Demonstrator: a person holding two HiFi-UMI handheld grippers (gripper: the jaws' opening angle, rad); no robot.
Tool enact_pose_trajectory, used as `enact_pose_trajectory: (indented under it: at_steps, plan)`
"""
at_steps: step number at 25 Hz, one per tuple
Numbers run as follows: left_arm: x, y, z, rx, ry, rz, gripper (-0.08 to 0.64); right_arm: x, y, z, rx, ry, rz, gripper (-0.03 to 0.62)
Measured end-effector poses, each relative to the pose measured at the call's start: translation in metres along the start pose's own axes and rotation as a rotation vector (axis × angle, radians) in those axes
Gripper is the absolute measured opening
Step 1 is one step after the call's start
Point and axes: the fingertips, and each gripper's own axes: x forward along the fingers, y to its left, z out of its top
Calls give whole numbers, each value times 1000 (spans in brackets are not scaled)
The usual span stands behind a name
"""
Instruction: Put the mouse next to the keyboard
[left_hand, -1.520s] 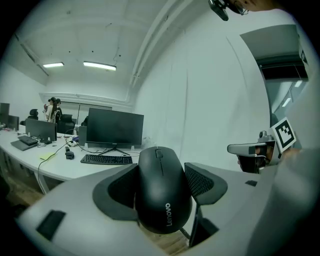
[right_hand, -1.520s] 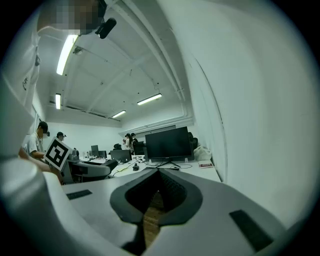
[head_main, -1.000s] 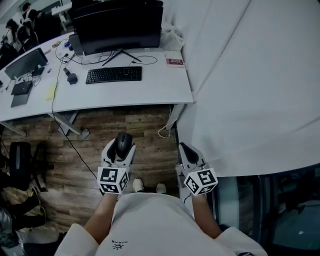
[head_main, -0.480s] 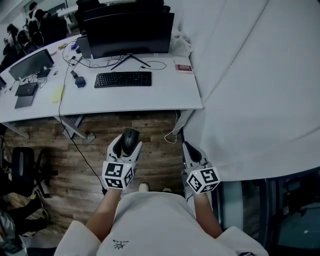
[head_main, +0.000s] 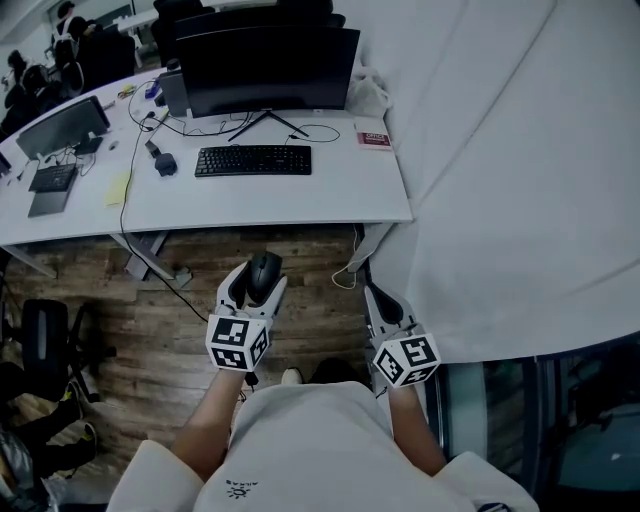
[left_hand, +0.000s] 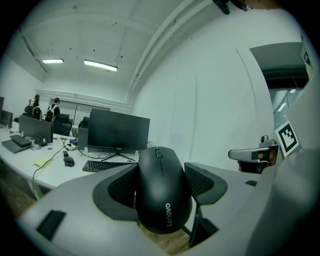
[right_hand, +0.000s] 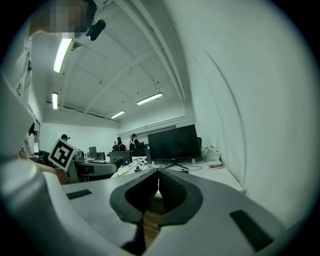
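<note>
My left gripper (head_main: 256, 283) is shut on a black Lenovo mouse (head_main: 263, 277), held over the wooden floor in front of the white desk (head_main: 330, 200). In the left gripper view the mouse (left_hand: 162, 192) sits between both pads, nose pointing at the desk. The black keyboard (head_main: 253, 160) lies on the desk in front of a dark monitor (head_main: 268, 68); the keyboard (left_hand: 103, 166) also shows far off past the jaws. My right gripper (head_main: 380, 306) hangs beside the left one, shut with nothing in it; its pads (right_hand: 159, 192) meet.
A red-and-white booklet (head_main: 373, 139) lies right of the keyboard. Cables and a small dark object (head_main: 165, 163) lie left of it. A white curtain (head_main: 500, 170) hangs close on the right. A black chair (head_main: 45, 340) stands on the floor at left. People sit at far desks.
The desk has slid lower and nearer in the head view, and both grippers have shifted forward a little with the mouse still held.
</note>
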Motion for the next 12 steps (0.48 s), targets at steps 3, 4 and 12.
enact_pose_trajectory:
  at_steps: [3, 4, 12]
  plan:
    - [3, 6, 1, 2, 1, 1, 299, 5, 0, 0, 1, 2, -2, 18]
    - [5, 8, 1, 2, 3, 0, 299, 7, -1, 0, 2, 4, -4, 18]
    - [24, 13, 0, 9, 18, -13, 299, 20, -10, -9, 24, 18, -16, 18]
